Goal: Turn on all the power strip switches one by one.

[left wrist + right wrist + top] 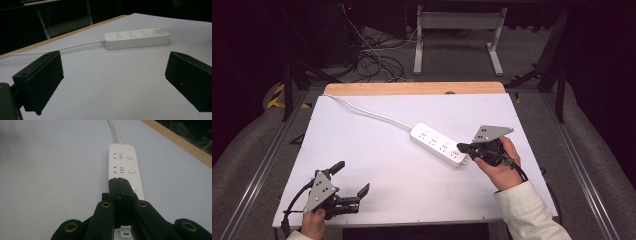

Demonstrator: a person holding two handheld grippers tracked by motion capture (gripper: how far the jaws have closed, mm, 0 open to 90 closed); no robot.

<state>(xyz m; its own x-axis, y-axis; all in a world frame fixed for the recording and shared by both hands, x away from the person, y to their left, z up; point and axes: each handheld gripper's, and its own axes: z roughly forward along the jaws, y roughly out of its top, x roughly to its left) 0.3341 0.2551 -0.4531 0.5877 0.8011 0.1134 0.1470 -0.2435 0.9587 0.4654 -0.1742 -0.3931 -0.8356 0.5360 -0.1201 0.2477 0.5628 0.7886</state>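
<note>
High view: power strip (439, 144) mid-table (377, 185), lying diagonal. Right gripper (460, 147) over its near end, jaws pressed together, nothing held. Left gripper (350, 178) near table's front-left corner, jaws wide, empty.

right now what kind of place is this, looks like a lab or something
Probably a lab or recording workshop: a white-topped table holding just a power strip, loose cables on the dark floor behind, and a metal frame stand.

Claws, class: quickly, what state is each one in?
Left claw: open, holding nothing.
Right claw: closed, empty, over the power strip.
</note>
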